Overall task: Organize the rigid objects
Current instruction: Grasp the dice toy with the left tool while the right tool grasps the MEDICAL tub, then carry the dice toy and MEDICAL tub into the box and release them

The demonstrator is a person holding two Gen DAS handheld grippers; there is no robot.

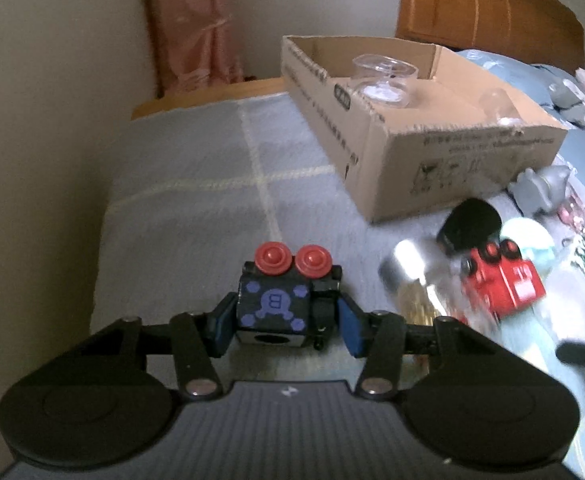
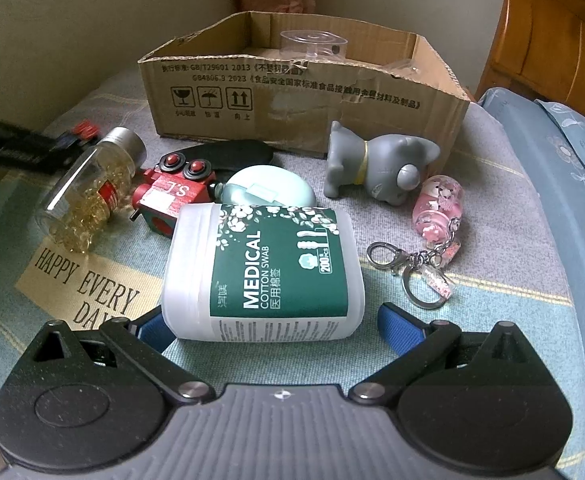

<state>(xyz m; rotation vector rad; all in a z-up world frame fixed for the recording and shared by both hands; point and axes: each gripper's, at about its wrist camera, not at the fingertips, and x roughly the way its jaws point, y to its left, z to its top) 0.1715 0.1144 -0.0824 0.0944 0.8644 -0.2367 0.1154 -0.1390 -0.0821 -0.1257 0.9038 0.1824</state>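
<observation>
In the left wrist view, a small black toy block (image 1: 272, 306) with purple markings and two red knobs on top is gripped between the blue pads of the left gripper (image 1: 284, 320), whose jaws are closed on its sides, above the plaid bedspread (image 1: 196, 184). Farther right in that view, an open cardboard box (image 1: 468, 160) is seen resting on the bed, with a clear plastic spool (image 1: 384, 80) inside it. In the right wrist view, a clear bottle with a silver cap and golden contents (image 2: 88, 184) is seen lying on its side at the left. Just to its right, a red toy block (image 2: 172, 192) with two red knobs is found, touching a pale green round case (image 2: 272, 192), and a black flat object (image 2: 232, 152) lies behind them. In the middle foreground, a white tub labelled as medical cotton swabs (image 2: 264, 272) is lying on its side between the blue pads of the right gripper (image 2: 270, 330); the jaws are held wide apart, and the right pad stands clear of the tub. Behind the tub the cardboard box (image 2: 292, 100) is seen. To the right, a grey animal figurine (image 2: 376, 164) is lying in front of the box, and a pink keychain bottle (image 2: 436, 208) with metal rings is lying beside it on the bedspread (image 2: 492, 240).
</observation>
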